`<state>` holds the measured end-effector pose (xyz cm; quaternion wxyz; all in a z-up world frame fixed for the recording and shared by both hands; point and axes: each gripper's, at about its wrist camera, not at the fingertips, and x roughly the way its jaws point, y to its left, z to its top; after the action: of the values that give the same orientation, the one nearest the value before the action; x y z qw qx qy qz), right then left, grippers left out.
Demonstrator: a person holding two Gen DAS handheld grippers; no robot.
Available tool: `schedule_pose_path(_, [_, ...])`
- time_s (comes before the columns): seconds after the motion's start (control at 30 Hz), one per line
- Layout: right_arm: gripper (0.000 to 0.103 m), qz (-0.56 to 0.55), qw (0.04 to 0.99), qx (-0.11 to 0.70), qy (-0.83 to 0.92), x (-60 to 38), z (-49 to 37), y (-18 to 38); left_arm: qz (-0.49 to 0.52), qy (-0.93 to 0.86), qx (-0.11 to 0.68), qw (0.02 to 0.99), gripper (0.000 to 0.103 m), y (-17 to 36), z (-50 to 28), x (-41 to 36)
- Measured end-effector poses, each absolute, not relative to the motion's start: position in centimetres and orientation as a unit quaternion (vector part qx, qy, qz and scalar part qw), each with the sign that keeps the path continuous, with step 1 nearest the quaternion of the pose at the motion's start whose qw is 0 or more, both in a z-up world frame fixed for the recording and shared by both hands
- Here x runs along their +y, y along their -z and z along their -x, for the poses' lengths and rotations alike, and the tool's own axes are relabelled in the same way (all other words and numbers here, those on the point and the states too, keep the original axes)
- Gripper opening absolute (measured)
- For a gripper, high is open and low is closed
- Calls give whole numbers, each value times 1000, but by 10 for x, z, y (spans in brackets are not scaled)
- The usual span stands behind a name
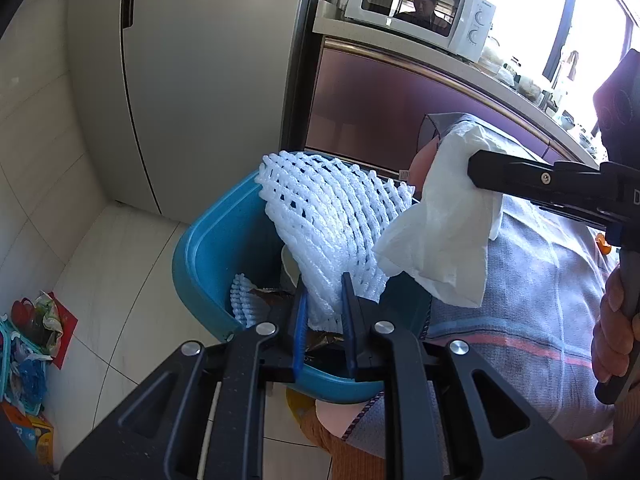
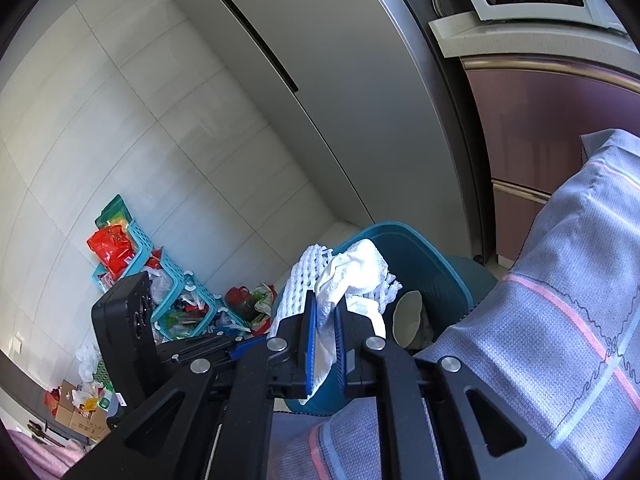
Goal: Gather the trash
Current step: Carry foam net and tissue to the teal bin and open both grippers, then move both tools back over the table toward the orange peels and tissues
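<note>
My left gripper point(image 1: 325, 286) is shut on a white foam fruit net point(image 1: 328, 224) and holds it over the blue trash bin point(image 1: 208, 252). My right gripper point(image 2: 325, 304) is shut on a crumpled white paper tissue point(image 2: 352, 272), also held above the bin point(image 2: 424, 256). In the left wrist view the right gripper point(image 1: 474, 172) comes in from the right with the tissue point(image 1: 444, 236) hanging from it beside the net. The net also shows in the right wrist view point(image 2: 298, 284). Inside the bin lie another foam net piece point(image 1: 242, 300), a brown wrapper and a pale cup point(image 2: 408, 316).
A grey fridge point(image 1: 192, 80) stands behind the bin, with a purple cabinet point(image 1: 380, 100) and a white microwave point(image 1: 420, 8) to its right. Teal baskets with bags and clutter point(image 2: 160, 280) sit by the tiled wall. A striped grey cloth point(image 2: 560, 320) over the person's legs lies on the right.
</note>
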<state>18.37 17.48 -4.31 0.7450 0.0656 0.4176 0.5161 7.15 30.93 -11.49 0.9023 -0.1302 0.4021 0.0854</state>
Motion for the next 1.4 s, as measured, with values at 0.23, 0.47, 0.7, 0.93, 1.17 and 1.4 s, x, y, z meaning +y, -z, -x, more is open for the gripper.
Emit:
schedule_pose_path(0.23, [9, -51, 745, 434, -504, 186, -186, 53, 130, -80, 416, 897, 17, 125, -85, 309])
schedule_pose_path(0.47, [13, -29, 744, 453, -491, 201, -189, 65, 134, -80, 436, 886, 25, 147, -105, 308])
schedule_pose_path(0.7, [18, -29, 751, 454, -479, 195, -188, 68, 144, -86, 444, 880, 36, 164, -114, 307])
schedule_pose_path(0.93, [21, -40, 754, 447, -479, 179, -188, 65, 150, -91, 413, 894, 37, 152, -105, 309])
schedule_pose_path(1.17, [27, -48, 765, 415, -490, 147, -173, 43, 141, -70, 365, 918, 44, 117, -82, 295])
schedule_pose_path(1.4, [31, -63, 792, 380, -473, 87, -158, 23, 119, -9, 324, 938, 49, 81, -70, 255])
